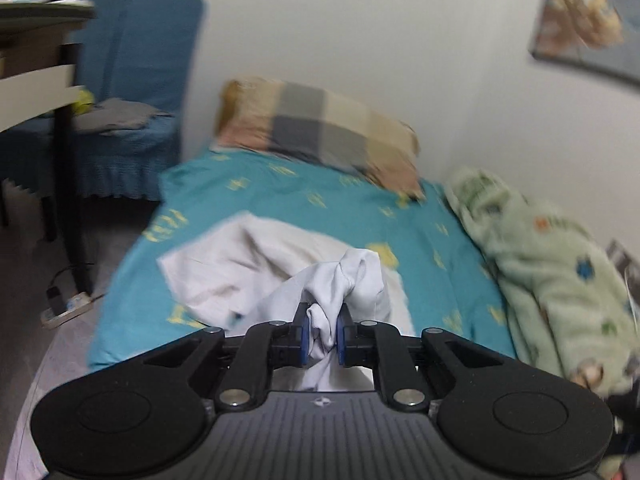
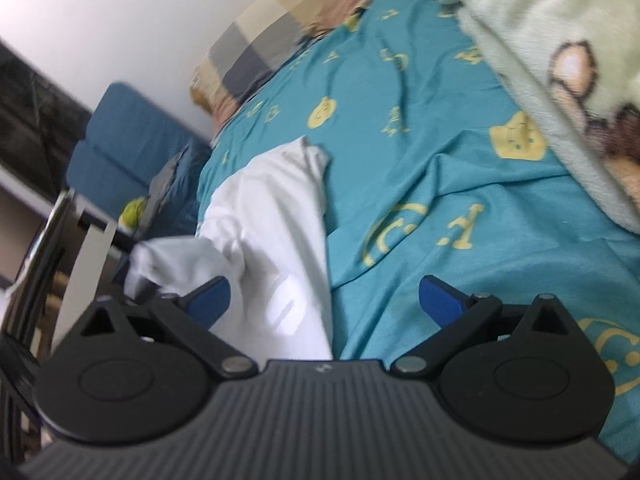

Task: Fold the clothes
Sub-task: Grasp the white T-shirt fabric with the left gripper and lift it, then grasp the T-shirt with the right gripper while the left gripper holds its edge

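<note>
Left gripper: sitting at bottom centre of the left view, jaws pressing together on a bunched fold of the white garment, blue pads squeezing the cloth from both sides.
Right gripper: filling the bottom of the right view, jaws standing wide apart, gripping nothing, one blue pad overlapping the white garment in the picture, the other hanging over the sheet.
White garment: lying crumpled on the bed near its lower edge, one part rising into the left jaws, the rest spreading toward centre left.
Teal sheet: covering the bed, showing yellow printed figures, wrinkling beside the garment.
Green fleece blanket: lying heaped along the right side.
Checked pillow: leaning at the head, against the white wall.
Blue chair: standing upper left, beside the bed, carrying grey cloth on its seat.
</note>
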Tool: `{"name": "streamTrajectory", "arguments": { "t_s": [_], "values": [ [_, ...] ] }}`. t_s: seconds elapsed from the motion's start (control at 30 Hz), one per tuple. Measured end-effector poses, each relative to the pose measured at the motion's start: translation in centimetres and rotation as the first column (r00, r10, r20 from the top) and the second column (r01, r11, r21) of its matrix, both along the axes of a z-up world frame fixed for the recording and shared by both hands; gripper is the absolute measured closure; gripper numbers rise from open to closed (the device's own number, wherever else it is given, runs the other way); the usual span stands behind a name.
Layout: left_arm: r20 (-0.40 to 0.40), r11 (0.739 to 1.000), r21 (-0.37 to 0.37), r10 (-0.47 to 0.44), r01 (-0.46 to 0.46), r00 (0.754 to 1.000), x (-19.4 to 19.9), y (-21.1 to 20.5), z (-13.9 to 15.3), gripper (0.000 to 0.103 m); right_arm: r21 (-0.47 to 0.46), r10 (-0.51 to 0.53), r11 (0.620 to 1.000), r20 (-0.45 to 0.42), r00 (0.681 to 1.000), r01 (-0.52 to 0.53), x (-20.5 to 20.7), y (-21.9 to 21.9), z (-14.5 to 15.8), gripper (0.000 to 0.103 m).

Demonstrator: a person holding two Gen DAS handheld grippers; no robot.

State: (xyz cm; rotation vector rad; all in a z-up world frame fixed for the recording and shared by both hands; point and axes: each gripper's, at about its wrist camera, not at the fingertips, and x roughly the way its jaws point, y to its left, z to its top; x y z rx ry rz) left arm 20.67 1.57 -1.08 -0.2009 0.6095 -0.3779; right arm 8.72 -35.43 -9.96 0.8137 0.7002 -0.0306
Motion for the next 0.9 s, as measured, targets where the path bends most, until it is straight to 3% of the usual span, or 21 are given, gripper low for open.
{"name": "streamTrajectory", "arguments": {
  "t_s": [0.17, 0.33, 0.47, 0.53, 0.6, 0.7, 0.8, 0.9],
  "values": [
    [-0.104, 0.987, -0.096, 0.116, -0.126, 0.988, 2.1, 6.4, -2.2, 0.088, -0.076, 0.143, 0.987, 0.018, 0.990, -0.141, 0.5, 3.3, 0.4, 0.001],
    [-0.155, 0.992, -0.023, 0.118, -0.123, 0.981, 3.2, 8.1, -4.5, 0.081, -0.166, 0.306, 0.940, 0.024, 0.952, -0.298, 1.0, 7.1, 0.8, 0.001],
    [-0.161, 0.994, 0.021, 0.108, -0.106, 0.981, 2.2, 9.1, -4.3, 0.062, -0.229, 0.414, 0.888, 0.019, 0.910, -0.399, 1.2, 9.7, 1.1, 0.005],
    [-0.155, 0.990, 0.085, 0.128, -0.116, 0.979, 1.0, 9.2, -3.9, 0.060, -0.245, 0.437, 0.873, 0.014, 0.899, -0.421, 0.7, 10.4, 1.2, 0.007],
    [-0.166, 0.986, 0.097, 0.152, -0.137, 0.974, -0.7, 9.6, -3.1, 0.059, -0.260, 0.460, 0.858, 0.010, 0.888, -0.442, 0.2, 11.1, 1.2, 0.009],
    [-0.230, 0.984, -0.010, 0.168, -0.175, 0.958, -3.7, 10.9, -2.5, 0.046, -0.283, 0.494, 0.834, 0.002, 0.869, -0.473, -0.6, 12.2, 1.4, 0.023],
    [-0.313, 0.983, -0.087, 0.125, -0.159, 0.942, -6.1, 11.2, -3.1, 0.043, -0.325, 0.531, 0.798, -0.019, 0.847, -0.507, -1.4, 13.5, 1.3, 0.025],
    [-0.349, 0.988, -0.034, 0.127, -0.148, 0.928, -7.0, 10.3, -4.2, 0.038, -0.366, 0.551, 0.761, -0.070, 0.831, -0.536, -2.6, 15.0, 0.6, 0.026]
  ]
}}
